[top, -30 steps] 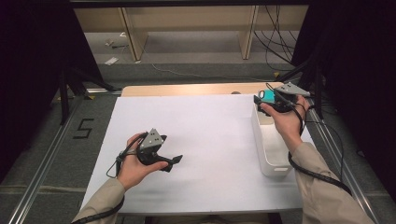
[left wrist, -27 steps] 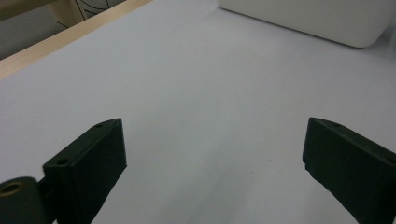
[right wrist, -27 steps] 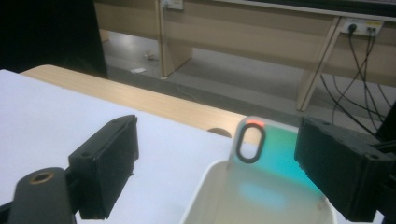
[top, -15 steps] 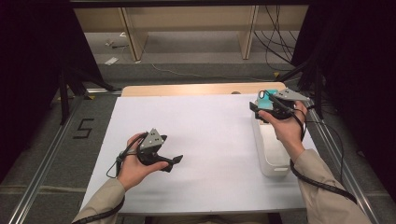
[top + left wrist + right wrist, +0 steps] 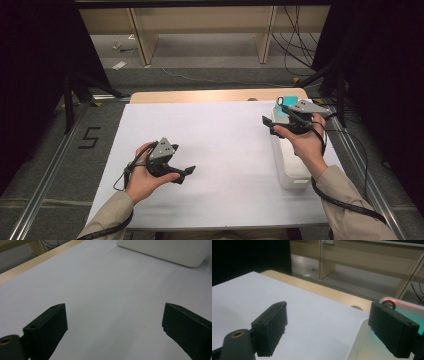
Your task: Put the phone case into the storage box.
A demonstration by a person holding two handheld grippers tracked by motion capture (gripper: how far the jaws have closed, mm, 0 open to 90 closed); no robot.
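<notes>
My left gripper (image 5: 186, 174) rests low over the white table cover (image 5: 225, 145) at the near left, held in a hand. Its jaws stand open, and in the left gripper view (image 5: 115, 312) there is bare cover between them. My right gripper (image 5: 268, 126) hovers at the far end of a white bin (image 5: 290, 175) on the right, over its left rim. It is open with nothing between the jaws (image 5: 327, 315). A teal object (image 5: 283, 103) sits in the bin's far end just behind that gripper and shows as a teal and red glow (image 5: 412, 312) past the right jaw.
The wooden table edge (image 5: 210, 95) runs along the far side of the cover, with the floor and shelf legs beyond. The bin's side (image 5: 162, 250) lies ahead of the left gripper. Cables trail from both grippers, and dark curtains flank the table.
The right gripper has drifted a little nearer and to the left, leaving the teal object showing behind it. The left hand has stayed put.
</notes>
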